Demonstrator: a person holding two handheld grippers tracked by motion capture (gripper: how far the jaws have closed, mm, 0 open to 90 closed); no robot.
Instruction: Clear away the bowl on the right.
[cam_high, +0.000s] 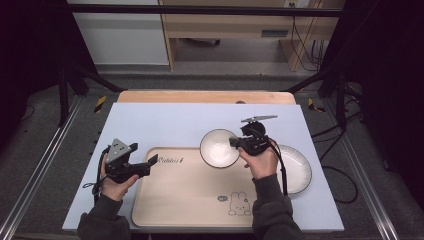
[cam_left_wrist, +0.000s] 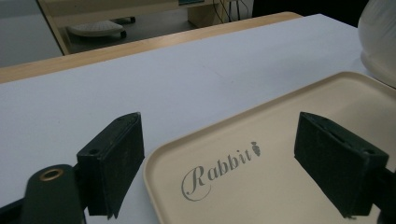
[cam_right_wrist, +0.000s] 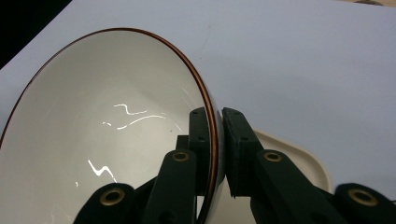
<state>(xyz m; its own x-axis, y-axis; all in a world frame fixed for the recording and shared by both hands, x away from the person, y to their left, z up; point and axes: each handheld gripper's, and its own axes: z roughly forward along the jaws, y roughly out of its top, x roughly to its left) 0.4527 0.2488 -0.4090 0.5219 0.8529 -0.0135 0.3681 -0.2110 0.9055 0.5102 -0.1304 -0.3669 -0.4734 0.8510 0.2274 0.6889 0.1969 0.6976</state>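
Right gripper (cam_high: 239, 142) jaws clamped on bowl (cam_high: 219, 148) rim over tray (cam_high: 190, 190); left gripper (cam_high: 148, 161) level, jaws wide.

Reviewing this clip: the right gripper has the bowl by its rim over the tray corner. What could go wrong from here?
1. The right gripper pinches only the thin rim of the bowl, one jaw inside and one outside; the glossy bowl could pivot or slip out.
2. The bowl sits over the far right corner of the tray; lowered there, it might catch the raised edge and tip.
3. The plate lies just under the right hand, so a dropped wrist could knock it.
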